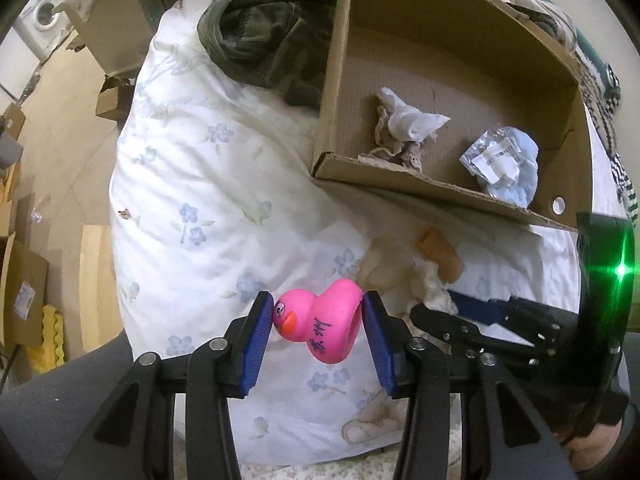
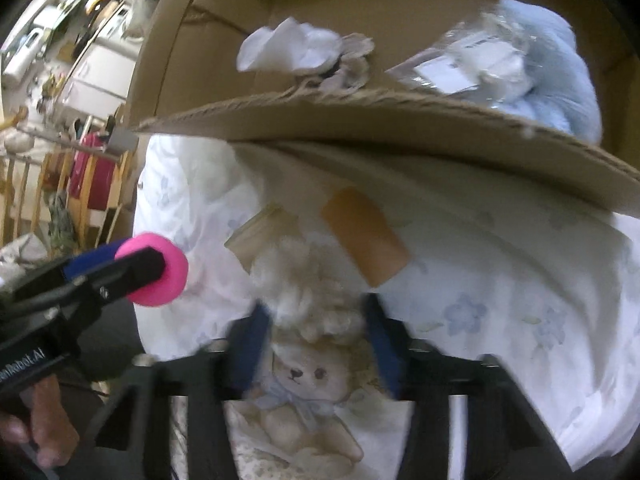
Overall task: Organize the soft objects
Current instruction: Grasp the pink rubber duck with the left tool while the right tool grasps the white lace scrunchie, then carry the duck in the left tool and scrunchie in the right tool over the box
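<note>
A pink rubber duck (image 1: 328, 328) hangs above the bedding, squeezed head and tail between the blue pads (image 1: 256, 344) of my left gripper (image 1: 318, 312), which is shut on it. The right wrist view shows the duck (image 2: 160, 276) and left gripper (image 2: 132, 264) at the left edge. My right gripper (image 2: 316, 312) points down at a fluffy cream soft thing (image 2: 304, 280) with a beige and an orange-tan flap; its pads press both sides, though the picture is blurred. In the left wrist view the right gripper (image 1: 444, 308) sits at that fluff (image 1: 434, 292). Behind stands an open cardboard box (image 1: 440, 188).
The box (image 2: 400, 108) holds a white cloth (image 1: 408, 120) and a pale blue plush in a plastic bag (image 1: 504, 164). A camouflage garment (image 1: 272, 28) lies beside it on the white floral duvet (image 1: 200, 200). Cardboard boxes (image 1: 24, 296) stand on the floor at left. A hand (image 2: 44, 420) holds the left gripper.
</note>
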The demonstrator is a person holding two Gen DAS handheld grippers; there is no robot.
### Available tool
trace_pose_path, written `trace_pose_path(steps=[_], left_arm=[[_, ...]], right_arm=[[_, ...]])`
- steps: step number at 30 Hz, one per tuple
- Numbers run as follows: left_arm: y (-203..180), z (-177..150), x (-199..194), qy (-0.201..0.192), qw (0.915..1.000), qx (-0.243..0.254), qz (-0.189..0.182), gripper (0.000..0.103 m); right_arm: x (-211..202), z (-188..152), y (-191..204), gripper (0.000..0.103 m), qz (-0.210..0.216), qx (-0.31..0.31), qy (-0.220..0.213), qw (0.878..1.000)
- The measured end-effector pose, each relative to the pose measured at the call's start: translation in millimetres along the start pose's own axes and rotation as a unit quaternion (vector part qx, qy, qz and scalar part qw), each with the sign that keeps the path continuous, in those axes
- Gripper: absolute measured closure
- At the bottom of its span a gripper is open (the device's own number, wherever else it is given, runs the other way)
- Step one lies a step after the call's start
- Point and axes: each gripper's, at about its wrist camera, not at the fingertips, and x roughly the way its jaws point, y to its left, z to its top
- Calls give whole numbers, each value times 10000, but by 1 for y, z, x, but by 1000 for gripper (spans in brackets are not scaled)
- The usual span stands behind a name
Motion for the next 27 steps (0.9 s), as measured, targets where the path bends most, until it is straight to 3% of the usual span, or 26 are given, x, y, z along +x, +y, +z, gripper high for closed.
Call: trace_pose_path(steps=[4,10,19,27], left_arm=[[-2,0,1,-37,10000,-27,3,61],[-10,0,0,-108,9999,51,59,61],[-21,-4,-6,-311,9987,244,316,61],[-33,-4,-37,-843,9949,367,420,61]], right_arm=[[-7,-2,-3,77,-9,-16,-64,10000],[-24,-8,-10,82,104,127,-239,9996],[-63,-19,-10,82,241,170,-575,9979],[-112,-28,-22,82,445,273,-956,9941]])
